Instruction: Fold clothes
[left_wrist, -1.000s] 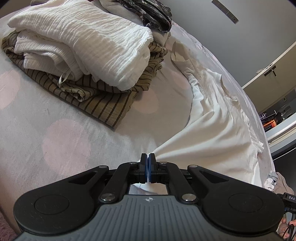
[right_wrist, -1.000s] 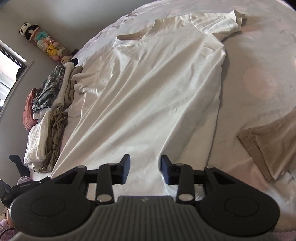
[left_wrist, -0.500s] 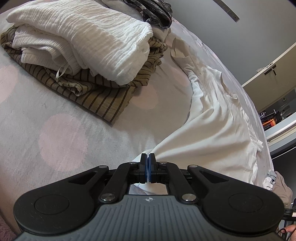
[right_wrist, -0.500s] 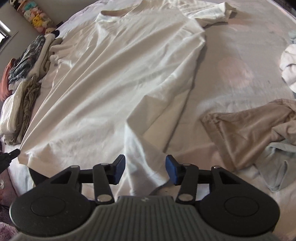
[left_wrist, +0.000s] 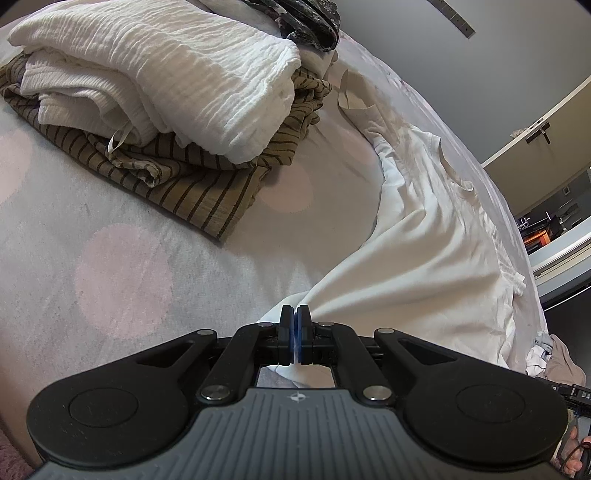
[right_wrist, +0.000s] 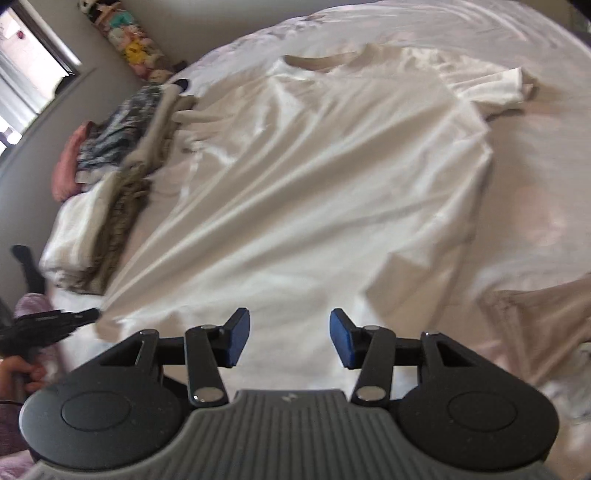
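A white T-shirt (right_wrist: 314, 184) lies spread face up on the bed, collar at the far end. In the left wrist view its lower corner (left_wrist: 424, 258) runs into my left gripper (left_wrist: 294, 325), which is shut on the hem. That gripper also shows as a black shape (right_wrist: 48, 325) at the left edge of the right wrist view. My right gripper (right_wrist: 290, 339) hovers over the shirt's near hem, right of the middle. Its jaws are closing, and nothing is pinched between the blue pads (right_wrist: 238, 341).
A stack of folded clothes (left_wrist: 166, 74) sits on a striped brown garment (left_wrist: 192, 184) left of the shirt. A tan garment (right_wrist: 546, 332) lies crumpled at the right. Plush toys (right_wrist: 125, 40) line the far wall. The bedsheet (left_wrist: 122, 277) has pale pink dots.
The right gripper swung right and rolled half a second ago, then came back over the hem; its jaws stand wider than a second ago. The left gripper kept its hold and place.
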